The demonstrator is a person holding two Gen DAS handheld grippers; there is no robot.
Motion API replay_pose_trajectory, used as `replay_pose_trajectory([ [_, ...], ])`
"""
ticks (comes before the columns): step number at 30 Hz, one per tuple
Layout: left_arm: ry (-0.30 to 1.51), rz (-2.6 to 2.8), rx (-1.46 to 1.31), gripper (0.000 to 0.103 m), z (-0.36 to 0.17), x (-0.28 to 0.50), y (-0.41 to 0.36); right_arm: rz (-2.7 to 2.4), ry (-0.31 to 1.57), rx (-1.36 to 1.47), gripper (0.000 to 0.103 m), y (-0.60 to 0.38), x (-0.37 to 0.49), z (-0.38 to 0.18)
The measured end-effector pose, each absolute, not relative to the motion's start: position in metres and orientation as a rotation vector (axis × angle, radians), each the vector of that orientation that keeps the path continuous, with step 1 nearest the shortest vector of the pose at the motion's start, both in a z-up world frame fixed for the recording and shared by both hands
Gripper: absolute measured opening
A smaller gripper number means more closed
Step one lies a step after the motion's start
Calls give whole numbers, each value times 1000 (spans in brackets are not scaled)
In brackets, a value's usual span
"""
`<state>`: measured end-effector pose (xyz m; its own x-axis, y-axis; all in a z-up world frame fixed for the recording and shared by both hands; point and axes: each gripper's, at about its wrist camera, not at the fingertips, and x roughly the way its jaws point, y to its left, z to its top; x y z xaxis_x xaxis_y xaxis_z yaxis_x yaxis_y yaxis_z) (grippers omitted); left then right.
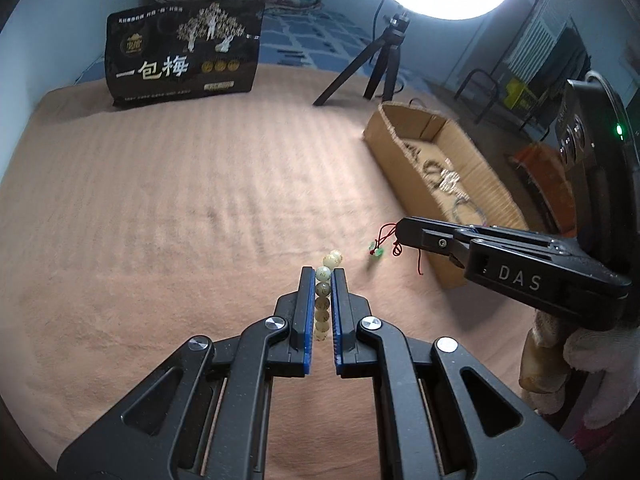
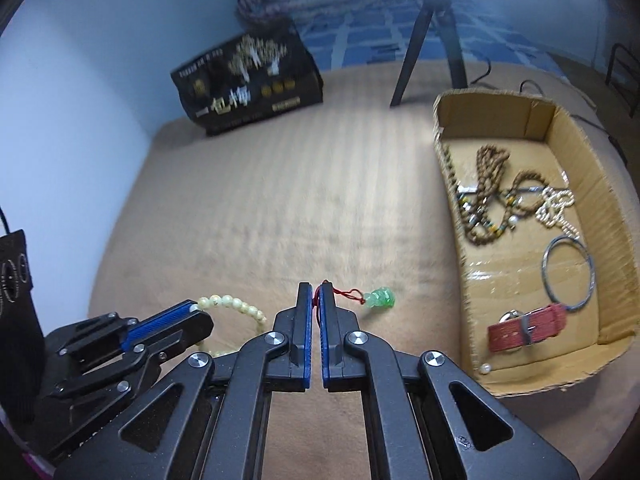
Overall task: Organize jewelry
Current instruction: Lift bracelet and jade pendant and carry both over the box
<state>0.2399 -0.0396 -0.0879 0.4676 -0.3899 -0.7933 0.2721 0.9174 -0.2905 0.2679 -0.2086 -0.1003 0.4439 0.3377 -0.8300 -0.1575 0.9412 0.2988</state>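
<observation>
The blanket [image 2: 248,216] covers the whole work surface, and on it the box [image 2: 448,208] is the landmark for everything else. It is an open cardboard tray lying with its long axis running away from the cameras, at the right of both wrist views. It already holds jewelry: brown bead strands [image 2: 486,188], a pale chain [image 2: 556,206], a metal bangle [image 2: 568,272] and a red watch [image 2: 528,326].

Far left of the box, at the back of the blanket, a black bag [image 2: 248,84] stands upright. Behind the box stands a tripod [image 2: 432,40].

The right gripper [image 2: 316,300] is just left of the box's near end, its jaws pressed together on a red cord [image 2: 344,293]. From that cord a green pendant [image 2: 380,297] hangs out on the box side. So the pendant already lies toward the box from the tool. This hand is the nearer of the two; its carry is, I judge, short and rightward over the long left wall.

The left gripper [image 1: 323,280] is farther left of the box, beyond the right one. Its jaws are clamped on a bracelet [image 1: 322,300] of pale beads that run lengthwise between the pads, with a few beads past the tips. In the right wrist view the rest of the loop droops behind the tips. To reach the box this hand must likely cross where the right gripper is, so the right should probably go first.
</observation>
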Motion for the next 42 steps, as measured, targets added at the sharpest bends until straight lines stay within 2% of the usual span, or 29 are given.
replay_pose_trajectory([
  [20, 878, -544, -206, 5, -31, 240, -96, 241, 852, 287, 2, -282, 259, -23],
  [42, 893, -588, -156, 5, -50, 265, -177, 49, 870, 303, 2, -382, 252, -39],
])
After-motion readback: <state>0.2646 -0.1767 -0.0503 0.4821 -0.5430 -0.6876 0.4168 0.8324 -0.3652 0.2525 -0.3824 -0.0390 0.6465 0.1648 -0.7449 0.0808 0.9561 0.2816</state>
